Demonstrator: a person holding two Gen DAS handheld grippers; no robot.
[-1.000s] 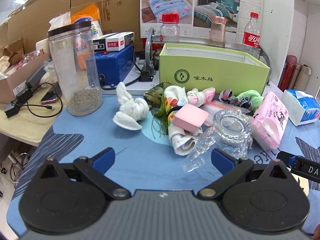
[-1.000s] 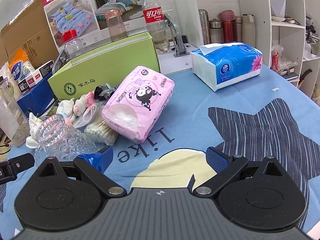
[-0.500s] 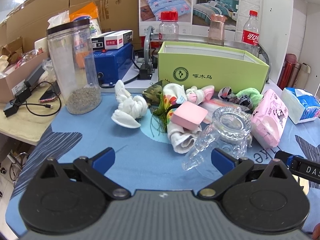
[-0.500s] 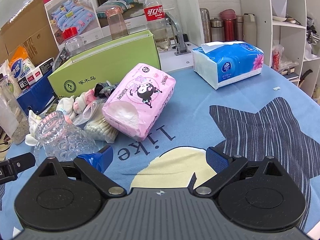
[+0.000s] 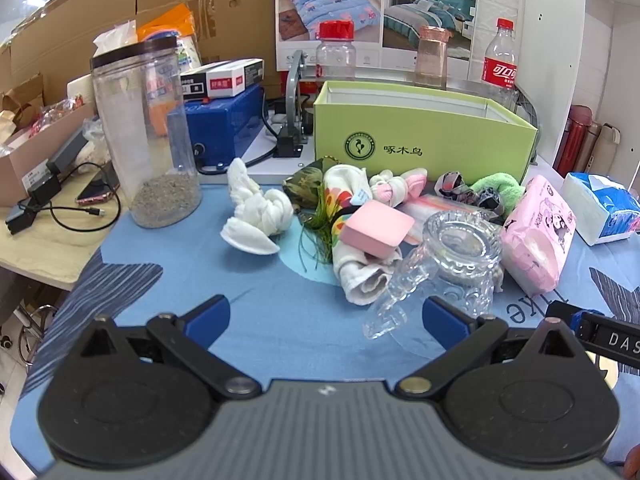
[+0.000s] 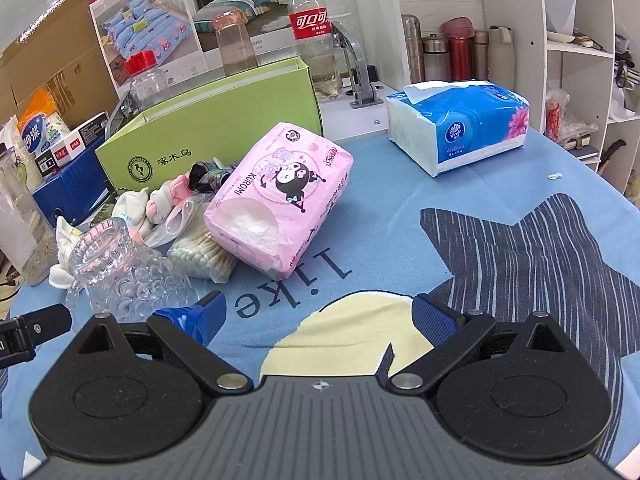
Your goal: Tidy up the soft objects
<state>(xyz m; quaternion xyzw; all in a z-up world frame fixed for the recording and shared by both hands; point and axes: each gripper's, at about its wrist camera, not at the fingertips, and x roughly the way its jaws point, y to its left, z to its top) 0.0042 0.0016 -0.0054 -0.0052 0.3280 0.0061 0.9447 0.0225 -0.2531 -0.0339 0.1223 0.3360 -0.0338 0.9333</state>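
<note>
A pile of soft things lies on the blue cloth before the open green box (image 5: pixel 424 142): a knotted white cloth (image 5: pixel 260 212), a pink sponge (image 5: pixel 378 229) on a patterned white sock (image 5: pixel 360 272), a pink-white sock bundle (image 5: pixel 396 190), a green fluffy cloth (image 5: pixel 498 184) and a pink tissue pack (image 5: pixel 538 236) (image 6: pixel 280 196). A clear glass mug (image 5: pixel 448 264) (image 6: pixel 120 272) lies on its side among them. My left gripper (image 5: pixel 326 316) hangs open short of the pile. My right gripper (image 6: pixel 318 316) is open over bare cloth, near the mug.
A tall clear jar (image 5: pixel 146 136) with grit stands at the left, a blue case (image 5: pixel 226 124) behind it. A blue tissue pack (image 6: pixel 460 128) lies at the right. Bottles (image 6: pixel 314 32) stand behind the box, flasks (image 6: pixel 460 48) by the shelves. Cables (image 5: pixel 60 204) lie off the cloth's left edge.
Both grippers have drawn back slightly from the pile and risen a little; both stay open. Nothing on the table has moved.
</note>
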